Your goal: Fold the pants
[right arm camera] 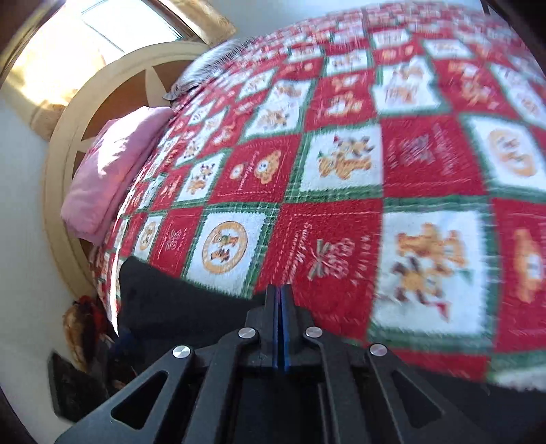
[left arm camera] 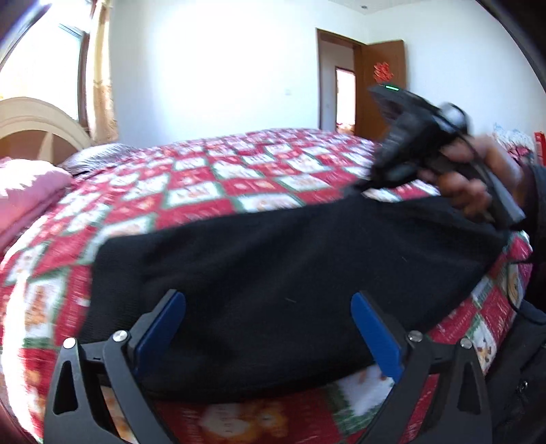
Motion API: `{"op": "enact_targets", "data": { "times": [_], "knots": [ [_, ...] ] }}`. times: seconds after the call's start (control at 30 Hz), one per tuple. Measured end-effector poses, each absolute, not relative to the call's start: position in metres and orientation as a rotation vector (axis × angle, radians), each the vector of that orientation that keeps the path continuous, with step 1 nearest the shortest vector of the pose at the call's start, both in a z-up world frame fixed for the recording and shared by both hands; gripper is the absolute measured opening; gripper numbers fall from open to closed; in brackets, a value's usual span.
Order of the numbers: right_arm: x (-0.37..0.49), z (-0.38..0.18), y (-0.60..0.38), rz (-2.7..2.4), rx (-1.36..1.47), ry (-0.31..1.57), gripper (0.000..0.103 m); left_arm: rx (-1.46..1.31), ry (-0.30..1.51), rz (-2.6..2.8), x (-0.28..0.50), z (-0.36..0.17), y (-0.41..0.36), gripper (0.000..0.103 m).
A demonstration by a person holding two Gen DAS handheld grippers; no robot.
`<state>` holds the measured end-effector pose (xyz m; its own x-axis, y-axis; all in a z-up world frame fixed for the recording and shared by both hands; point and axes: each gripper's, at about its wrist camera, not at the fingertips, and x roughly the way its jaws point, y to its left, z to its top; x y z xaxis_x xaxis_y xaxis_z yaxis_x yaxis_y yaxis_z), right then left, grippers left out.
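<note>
Blue-padded fingers (left arm camera: 194, 324) of your left gripper (left arm camera: 269, 328) spread wide, gripping nothing, over black pants (left arm camera: 273, 256) mid-frame on the quilted bed (left arm camera: 239, 170). Right view: right gripper (right arm camera: 281, 300) pressed closed at lower centre; whether cloth is pinched is unclear. Keep edges aligned.

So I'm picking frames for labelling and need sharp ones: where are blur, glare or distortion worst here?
Left wrist view: the window and wall are blown out, the quilt and right gripper smear with motion, and the black pants show no texture. Right wrist view: quilt squares streak most at right, the window glares, and fisheye bends the headboard.
</note>
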<state>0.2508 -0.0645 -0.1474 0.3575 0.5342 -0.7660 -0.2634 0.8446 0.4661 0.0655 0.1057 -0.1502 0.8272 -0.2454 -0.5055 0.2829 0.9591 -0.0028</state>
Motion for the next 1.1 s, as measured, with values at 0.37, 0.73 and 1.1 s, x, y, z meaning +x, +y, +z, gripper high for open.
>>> {"op": "enact_targets", "data": {
  "times": [0.37, 0.73, 1.1],
  "knots": [
    [0.126, -0.151, -0.035, 0.705, 0.038, 1.102, 0.034, 0.051, 0.568, -0.119, 0.075, -0.169, 0.157, 0.103],
    [0.090, -0.166, -0.039, 0.697, -0.002, 1.126, 0.034, 0.005, 0.530, -0.126, 0.063, -0.153, 0.154, 0.103],
    [0.090, -0.177, -0.010, 0.670, -0.075, 1.099, 0.034, -0.010, 0.584, -0.240, 0.067, -0.166, 0.122, 0.103]
  ]
}}
